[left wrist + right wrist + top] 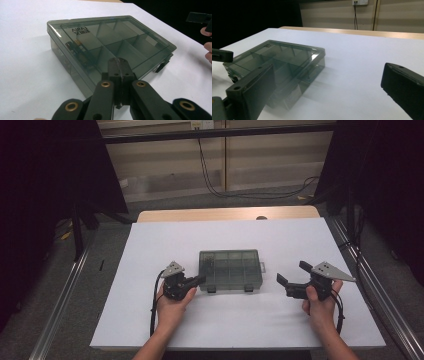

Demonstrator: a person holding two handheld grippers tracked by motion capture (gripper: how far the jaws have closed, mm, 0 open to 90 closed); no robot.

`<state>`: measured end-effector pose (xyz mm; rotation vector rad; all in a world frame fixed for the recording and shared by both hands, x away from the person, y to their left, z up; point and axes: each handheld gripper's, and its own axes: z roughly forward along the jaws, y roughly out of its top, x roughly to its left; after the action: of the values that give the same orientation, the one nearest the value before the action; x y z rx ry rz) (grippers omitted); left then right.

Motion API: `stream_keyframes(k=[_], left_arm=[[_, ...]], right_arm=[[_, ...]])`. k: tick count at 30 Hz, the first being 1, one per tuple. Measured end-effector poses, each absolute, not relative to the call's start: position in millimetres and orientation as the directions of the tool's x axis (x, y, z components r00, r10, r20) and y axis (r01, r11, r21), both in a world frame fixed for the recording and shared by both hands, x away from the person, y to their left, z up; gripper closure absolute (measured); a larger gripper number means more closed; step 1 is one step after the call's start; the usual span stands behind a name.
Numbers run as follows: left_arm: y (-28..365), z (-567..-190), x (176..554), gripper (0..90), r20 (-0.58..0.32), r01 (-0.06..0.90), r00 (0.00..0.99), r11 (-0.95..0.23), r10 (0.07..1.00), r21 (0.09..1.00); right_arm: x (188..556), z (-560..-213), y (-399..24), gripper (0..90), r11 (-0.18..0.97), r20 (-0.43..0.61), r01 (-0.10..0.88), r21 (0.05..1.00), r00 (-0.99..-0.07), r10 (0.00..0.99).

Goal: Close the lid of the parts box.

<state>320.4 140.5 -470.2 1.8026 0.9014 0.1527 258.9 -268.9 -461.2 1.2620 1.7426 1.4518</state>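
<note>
Smoky compartment box [230, 269] lies lid-closed on white sheet [150, 250] (batteries in one corner cell). Left gripper [199, 280] pinched together at box edge — right gripper [292, 272] spread wide, holding nothing, just beside box.

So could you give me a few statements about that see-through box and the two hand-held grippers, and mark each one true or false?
1. The lid of the smoky plastic box is shut. True.
2. The left hand-held gripper has its jaws spread wide. False: they are closed together, at the box's near left corner.
3. The right hand-held gripper has open jaws with nothing between them. True.
4. The box sits on bare wood. False: it rests on a white sheet that covers most of the table.
5. Small cylindrical items lie in one compartment. True.
6. The right hand-held gripper is clamped on the box. False: it is off to the box's right, apart from it.
</note>
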Motion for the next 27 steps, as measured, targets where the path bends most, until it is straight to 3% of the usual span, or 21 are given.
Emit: stream_keyframes(k=[25,27], left_arm=[[144,-469,320,90.0,-0.310,0.504,0.692,-0.129,0.652,0.854],[146,-468,320,84.6,-0.300,0.495,0.691,-0.128,0.658,0.859]], right_arm=[[228,-463,-322,0.0,-0.040,0.154,0.325,0.945,-0.332,0.931],[229,-463,-321,0.0,-0.034,0.150,0.323,0.946,-0.343,0.927]])
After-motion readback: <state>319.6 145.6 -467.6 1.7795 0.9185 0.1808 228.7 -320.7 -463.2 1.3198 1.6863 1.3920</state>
